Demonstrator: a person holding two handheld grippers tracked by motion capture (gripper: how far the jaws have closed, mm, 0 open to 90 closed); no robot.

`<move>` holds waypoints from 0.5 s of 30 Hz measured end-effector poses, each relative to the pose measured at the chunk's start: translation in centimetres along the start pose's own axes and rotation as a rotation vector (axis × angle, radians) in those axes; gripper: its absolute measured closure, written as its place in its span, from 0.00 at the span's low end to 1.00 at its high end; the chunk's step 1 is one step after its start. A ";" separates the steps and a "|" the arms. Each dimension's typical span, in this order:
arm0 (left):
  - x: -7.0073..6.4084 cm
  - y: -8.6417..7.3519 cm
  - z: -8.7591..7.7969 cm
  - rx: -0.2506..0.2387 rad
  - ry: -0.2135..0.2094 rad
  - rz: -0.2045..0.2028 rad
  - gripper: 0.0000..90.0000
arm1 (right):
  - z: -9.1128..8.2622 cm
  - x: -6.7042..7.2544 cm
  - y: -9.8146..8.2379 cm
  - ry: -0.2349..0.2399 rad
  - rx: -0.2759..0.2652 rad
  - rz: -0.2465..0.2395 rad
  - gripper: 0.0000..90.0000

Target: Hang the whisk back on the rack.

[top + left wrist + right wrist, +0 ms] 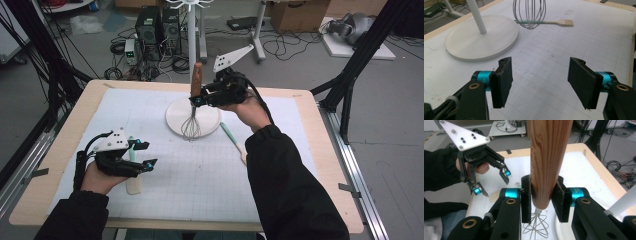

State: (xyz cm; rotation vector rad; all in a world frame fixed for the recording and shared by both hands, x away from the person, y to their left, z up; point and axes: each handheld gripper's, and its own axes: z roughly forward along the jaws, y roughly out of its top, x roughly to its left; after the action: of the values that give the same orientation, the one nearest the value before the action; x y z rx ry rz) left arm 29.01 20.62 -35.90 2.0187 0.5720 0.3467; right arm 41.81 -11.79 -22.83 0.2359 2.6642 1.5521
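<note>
My right gripper (200,97) is shut on the wooden handle (196,79) of a wire whisk, which hangs upright with its wires (191,127) above the edge of a round white stand base (210,120). In the right gripper view the pads clamp the lower end of the handle (549,157) and the wires (536,227) dangle below. My left gripper (146,154) is open near the table's front left with nothing between its jaws. A pale spatula (133,186) with a teal handle lies on the mat just under it. In the left gripper view the fingers (502,82) stand wide apart over bare mat.
A second teal-handled spatula (234,140) lies right of the base on the white gridded mat (200,180). A white pole (192,35) rises from the base. Black frame legs stand at both table sides, and cables and boxes lie on the floor beyond.
</note>
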 end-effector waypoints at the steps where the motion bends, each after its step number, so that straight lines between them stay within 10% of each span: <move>1: 0.0 0.0 0.0 0.000 0.001 0.002 0.41 | -0.1 -0.1 0.2 -0.004 0.000 -0.003 0.79; 15: 0.3 -0.1 -0.1 -0.008 0.004 0.002 0.40 | -0.3 -2.3 3.1 -0.036 0.020 0.004 0.79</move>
State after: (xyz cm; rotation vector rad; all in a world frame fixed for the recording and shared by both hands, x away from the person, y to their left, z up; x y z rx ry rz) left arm 29.20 20.88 -35.93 2.0114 0.5703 0.3538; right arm 44.40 -10.93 -20.05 0.2671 2.6547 1.5083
